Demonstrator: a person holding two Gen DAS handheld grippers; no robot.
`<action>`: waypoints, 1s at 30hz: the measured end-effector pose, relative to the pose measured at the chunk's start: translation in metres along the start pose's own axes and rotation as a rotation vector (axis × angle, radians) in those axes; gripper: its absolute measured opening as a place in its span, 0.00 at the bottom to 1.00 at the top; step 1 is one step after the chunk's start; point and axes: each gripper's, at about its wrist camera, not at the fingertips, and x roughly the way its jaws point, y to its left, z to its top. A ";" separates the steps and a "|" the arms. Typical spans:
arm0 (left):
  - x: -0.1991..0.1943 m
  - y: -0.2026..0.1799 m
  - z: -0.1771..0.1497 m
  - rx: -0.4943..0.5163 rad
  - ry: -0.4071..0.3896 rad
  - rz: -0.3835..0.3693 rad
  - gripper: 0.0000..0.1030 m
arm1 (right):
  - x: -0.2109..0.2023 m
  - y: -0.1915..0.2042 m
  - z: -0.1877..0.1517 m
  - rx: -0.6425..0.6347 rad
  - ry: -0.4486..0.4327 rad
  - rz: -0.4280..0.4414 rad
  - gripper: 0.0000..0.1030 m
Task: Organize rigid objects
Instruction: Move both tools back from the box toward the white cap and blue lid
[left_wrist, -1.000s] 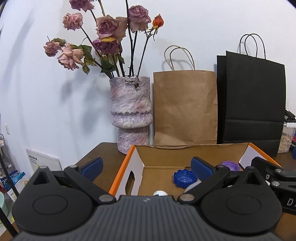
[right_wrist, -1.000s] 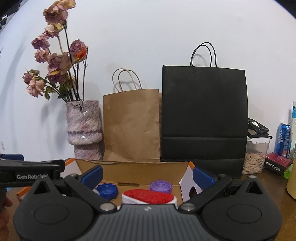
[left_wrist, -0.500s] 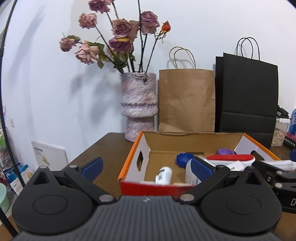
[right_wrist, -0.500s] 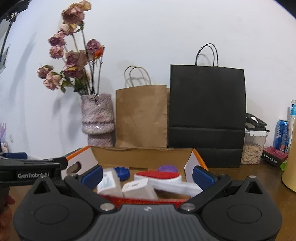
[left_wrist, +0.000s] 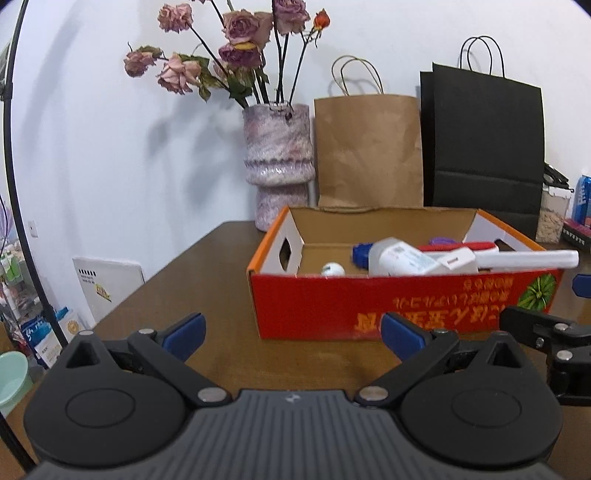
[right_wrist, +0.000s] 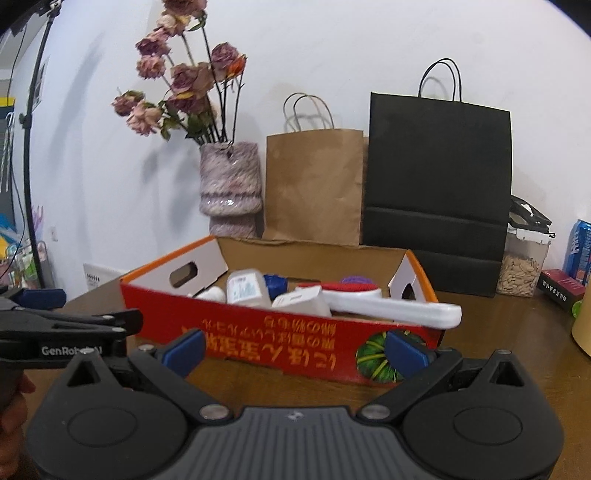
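A red and orange cardboard box (left_wrist: 369, 306) stands on the brown table, also in the right wrist view (right_wrist: 258, 332). It holds a white bottle with a blue cap (left_wrist: 395, 254), a white brush with a red top (right_wrist: 391, 302), a small white box (right_wrist: 301, 301), a purple lid (right_wrist: 356, 279) and a small white bottle (left_wrist: 332, 268). My left gripper (left_wrist: 291, 328) is open and empty, in front of the box. My right gripper (right_wrist: 293, 347) is open and empty, just short of the box's front wall.
A vase of dried roses (left_wrist: 277, 162), a brown paper bag (left_wrist: 369, 151) and a black paper bag (left_wrist: 484, 147) stand against the wall behind the box. A jar of seeds (right_wrist: 524, 266), a can (right_wrist: 578, 251) and a dark red box (right_wrist: 559, 290) stand at right.
Both grippers have pulled back from over the box, so its front wall now shows. Both stay open and empty.
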 end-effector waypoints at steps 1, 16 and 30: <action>-0.001 0.000 -0.001 0.000 0.006 -0.004 1.00 | -0.001 0.001 -0.001 0.000 0.007 0.002 1.00; -0.013 0.004 -0.012 -0.008 0.081 -0.088 1.00 | -0.012 0.003 -0.009 -0.002 0.033 -0.014 1.00; -0.020 0.018 -0.019 0.027 0.110 -0.089 1.00 | -0.017 0.015 -0.021 -0.026 0.105 0.019 1.00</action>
